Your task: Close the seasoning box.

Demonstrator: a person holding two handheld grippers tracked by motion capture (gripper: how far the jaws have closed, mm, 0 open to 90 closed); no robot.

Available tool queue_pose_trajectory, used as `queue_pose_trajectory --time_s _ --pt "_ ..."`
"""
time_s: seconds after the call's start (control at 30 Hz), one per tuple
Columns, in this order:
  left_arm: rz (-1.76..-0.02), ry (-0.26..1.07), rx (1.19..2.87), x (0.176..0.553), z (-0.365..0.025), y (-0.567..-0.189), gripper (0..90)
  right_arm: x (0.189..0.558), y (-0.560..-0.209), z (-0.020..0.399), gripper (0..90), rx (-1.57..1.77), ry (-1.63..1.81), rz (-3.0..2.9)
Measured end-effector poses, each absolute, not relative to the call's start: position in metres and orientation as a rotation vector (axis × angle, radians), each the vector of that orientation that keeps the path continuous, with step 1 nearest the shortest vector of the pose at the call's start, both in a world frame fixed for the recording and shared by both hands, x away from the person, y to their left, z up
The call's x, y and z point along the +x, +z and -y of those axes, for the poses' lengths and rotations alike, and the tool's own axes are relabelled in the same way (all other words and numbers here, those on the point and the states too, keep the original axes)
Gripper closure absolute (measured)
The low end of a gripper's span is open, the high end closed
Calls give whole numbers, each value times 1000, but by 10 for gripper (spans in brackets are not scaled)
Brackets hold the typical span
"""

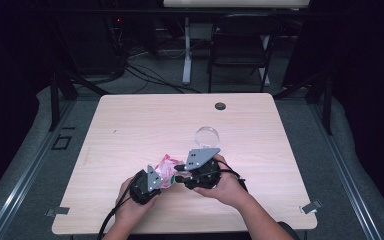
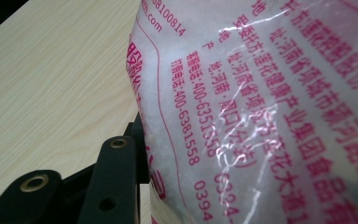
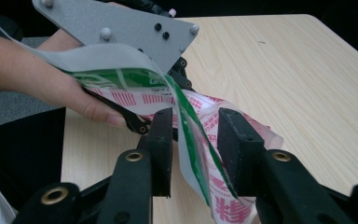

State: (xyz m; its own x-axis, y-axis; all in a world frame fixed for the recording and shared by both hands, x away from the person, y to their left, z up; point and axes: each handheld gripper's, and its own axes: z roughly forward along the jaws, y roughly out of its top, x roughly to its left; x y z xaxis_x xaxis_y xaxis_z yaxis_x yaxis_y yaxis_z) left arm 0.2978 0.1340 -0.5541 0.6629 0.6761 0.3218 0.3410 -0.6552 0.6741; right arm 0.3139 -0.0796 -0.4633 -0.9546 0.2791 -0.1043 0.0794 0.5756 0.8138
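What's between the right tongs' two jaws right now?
The top edge of the plastic bag stands in the gap of the right tongs, the jaws not visibly pressing it. That shows in the right gripper view.

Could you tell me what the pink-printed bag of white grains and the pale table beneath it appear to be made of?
The pink-printed bag of white grains looks like thin, glossy clear plastic film: it creases, catches highlights, and the grains show through. The pale table looks like matt wood-grain laminate, judging by its fine, even streaks; solid wood cannot be ruled out.
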Motion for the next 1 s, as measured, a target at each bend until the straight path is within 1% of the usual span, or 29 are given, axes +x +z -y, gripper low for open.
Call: queue_pose_trajectory --time_s 0.23,0.4,0.47,0.5,0.6,1.0 --pt "-779 764 2306 298 -134 -554 608 314 -467 77 713 311 1318 -2607" --pt "-778 768 2307 298 -134 -554 609 314 -468 75 796 330 1322 -2621" --pt "-777 769 2306 298 -134 -554 608 314 -468 76 809 325 1311 -2629" --pt "-776 770 2307 297 -134 -554 608 315 -468 77 860 344 1317 -2638" --pt "-778 764 2310 297 -134 -555 608 316 -469 77 899 366 1326 -2644" --pt "-771 794 2293 297 -135 -554 609 318 -470 79 900 490 1379 -2666"
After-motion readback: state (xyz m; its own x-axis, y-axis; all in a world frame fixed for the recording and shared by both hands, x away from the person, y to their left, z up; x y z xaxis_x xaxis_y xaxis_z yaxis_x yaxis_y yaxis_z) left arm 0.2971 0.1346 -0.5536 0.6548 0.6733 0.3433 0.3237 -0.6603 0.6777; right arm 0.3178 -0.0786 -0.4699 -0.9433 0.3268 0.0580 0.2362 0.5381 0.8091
